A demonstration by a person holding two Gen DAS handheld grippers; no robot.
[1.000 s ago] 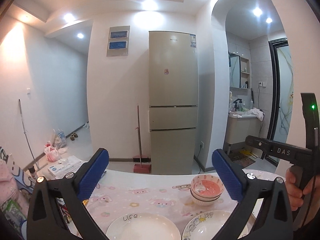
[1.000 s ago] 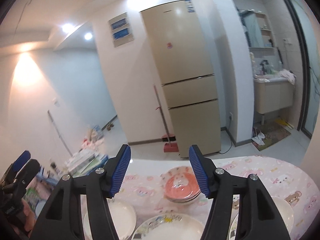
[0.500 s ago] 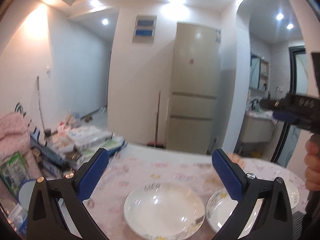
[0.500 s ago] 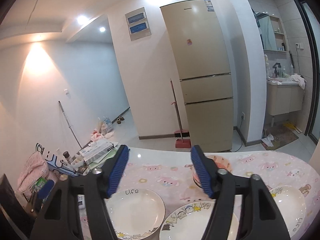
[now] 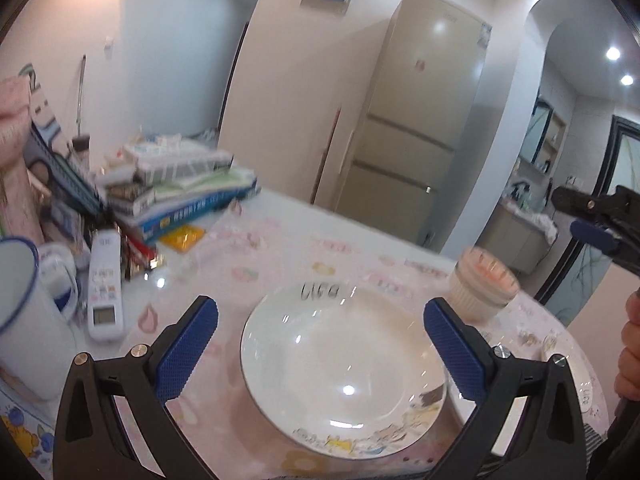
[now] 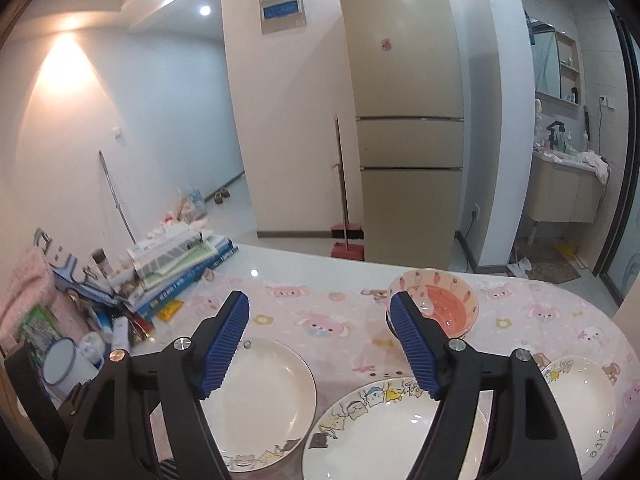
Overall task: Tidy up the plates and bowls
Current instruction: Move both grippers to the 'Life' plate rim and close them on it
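On the pink cartoon tablecloth (image 6: 344,320) lie three white plates. My left gripper (image 5: 320,354) is open and hovers low over the left plate (image 5: 344,376), which shows between its blue fingers (image 5: 188,356) without touching them. My right gripper (image 6: 320,344) is open and empty above the left plate (image 6: 264,404) and the cartoon-rimmed middle plate (image 6: 380,436). A third plate (image 6: 580,396) lies at the right. Behind them stands a stack of pink bowls (image 6: 444,304), partly hidden by the right finger; in the left wrist view the bowls (image 5: 484,288) stand beyond the plate's right side.
Books and boxes (image 5: 180,192) pile up at the table's left, with a white remote (image 5: 105,284) and an enamel mug (image 5: 24,312) nearer. A hand (image 5: 630,356) shows at the right edge. Beyond the table's far edge stand a fridge (image 6: 404,120) and a broom (image 6: 344,216).
Both grippers have sunk toward the table and tilted down. The left one swung left, so the left plate now fills the space between its fingers. The right jaws stand wider.
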